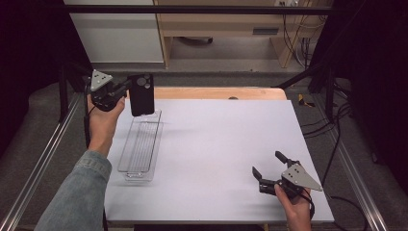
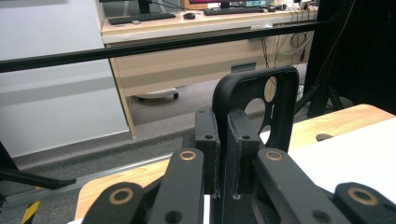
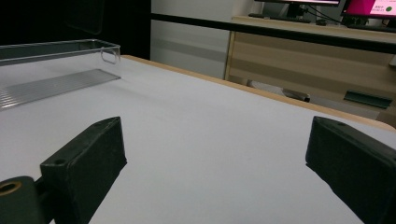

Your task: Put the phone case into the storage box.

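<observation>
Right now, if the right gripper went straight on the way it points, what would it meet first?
Probably the clear tray. The right gripper, open, points across the bare white table toward it; depth is unclear, so it might pass by.

We take the white table [image 1: 231, 159] as our landmark. Its far edge shows a strip of bare wood [image 1: 216, 93]. Beyond that edge we see grey carpet [image 1: 226, 65], then a light wooden desk [image 1: 226, 24] with a white cabinet [image 1: 115, 31] just left of it. In the left gripper view we find a keyboard [image 2: 140, 17] and a mouse [image 2: 189, 15] on that desk. A black bar [image 1: 192, 9] runs level above the table's far side. Metal rails [image 1: 38, 168] flank the table, and cables [image 1: 337, 139] trail on the floor to its right. Darkness closes in at both sides.
</observation>
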### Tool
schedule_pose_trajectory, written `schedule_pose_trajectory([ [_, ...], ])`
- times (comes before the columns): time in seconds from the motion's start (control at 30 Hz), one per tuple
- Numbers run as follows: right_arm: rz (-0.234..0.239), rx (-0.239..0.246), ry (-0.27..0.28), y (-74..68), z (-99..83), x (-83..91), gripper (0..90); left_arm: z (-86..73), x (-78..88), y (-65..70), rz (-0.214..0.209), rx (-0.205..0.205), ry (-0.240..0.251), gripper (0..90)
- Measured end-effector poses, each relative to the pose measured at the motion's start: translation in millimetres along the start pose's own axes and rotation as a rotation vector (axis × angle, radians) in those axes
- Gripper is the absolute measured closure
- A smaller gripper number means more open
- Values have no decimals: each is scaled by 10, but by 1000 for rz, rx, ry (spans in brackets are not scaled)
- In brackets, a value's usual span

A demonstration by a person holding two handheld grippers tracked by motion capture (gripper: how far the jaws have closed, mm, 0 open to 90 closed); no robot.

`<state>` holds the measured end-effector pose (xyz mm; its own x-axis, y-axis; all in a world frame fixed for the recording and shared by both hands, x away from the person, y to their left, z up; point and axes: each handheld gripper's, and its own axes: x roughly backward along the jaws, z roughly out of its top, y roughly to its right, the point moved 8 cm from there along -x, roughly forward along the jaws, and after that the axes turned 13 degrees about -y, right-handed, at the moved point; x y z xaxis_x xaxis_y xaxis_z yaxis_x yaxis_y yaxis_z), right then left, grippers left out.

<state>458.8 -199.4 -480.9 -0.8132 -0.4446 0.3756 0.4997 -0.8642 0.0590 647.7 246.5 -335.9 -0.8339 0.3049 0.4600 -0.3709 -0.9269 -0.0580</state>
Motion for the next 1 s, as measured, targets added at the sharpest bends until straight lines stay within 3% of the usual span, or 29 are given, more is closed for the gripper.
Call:
schedule_pose_trajectory([
  [1.0,14,-21,6,2,-3,1,51,-135,-79,-9,-9,1,-6,838],
])
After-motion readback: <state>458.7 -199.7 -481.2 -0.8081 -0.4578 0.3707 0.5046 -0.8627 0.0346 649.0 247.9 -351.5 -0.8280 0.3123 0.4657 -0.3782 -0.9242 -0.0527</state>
